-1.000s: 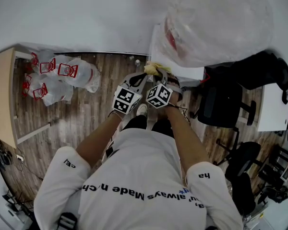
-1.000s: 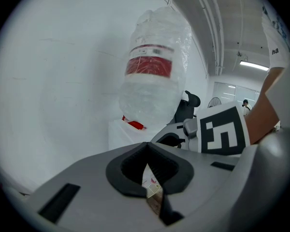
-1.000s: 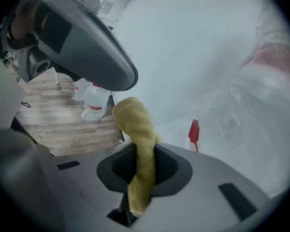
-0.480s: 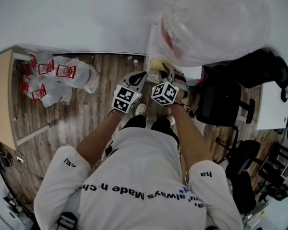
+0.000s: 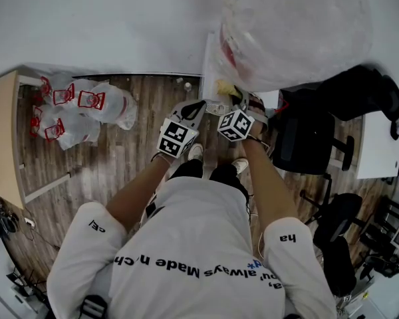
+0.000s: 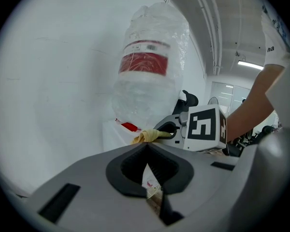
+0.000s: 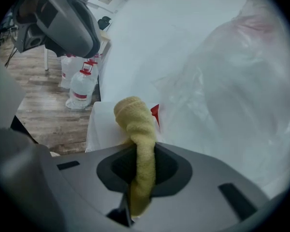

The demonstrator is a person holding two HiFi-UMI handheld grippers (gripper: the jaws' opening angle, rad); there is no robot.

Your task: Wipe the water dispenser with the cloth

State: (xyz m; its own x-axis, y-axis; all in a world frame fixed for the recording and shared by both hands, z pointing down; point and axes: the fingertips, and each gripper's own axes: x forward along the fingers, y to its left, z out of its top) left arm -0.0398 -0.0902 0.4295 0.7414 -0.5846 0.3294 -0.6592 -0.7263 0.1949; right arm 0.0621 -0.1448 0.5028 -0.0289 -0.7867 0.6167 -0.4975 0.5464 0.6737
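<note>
The white water dispenser stands against the wall and carries a large plastic-wrapped bottle with a red label. My right gripper is shut on a rolled yellow cloth, whose free end reaches the dispenser's top edge just below the bottle. The right gripper view has the cloth sticking up out of the jaws in front of the dispenser and the bottle. My left gripper hovers just left of it, shut, with nothing held. In the left gripper view the cloth hangs beside the dispenser.
Several bagged water bottles lie on the wooden floor to the left. A black office chair stands close on the right of the dispenser. A wooden desk sits at far left and a white desk at far right.
My right gripper has carried the cloth to the right and nearer the bottle's base. The left gripper has barely moved.
</note>
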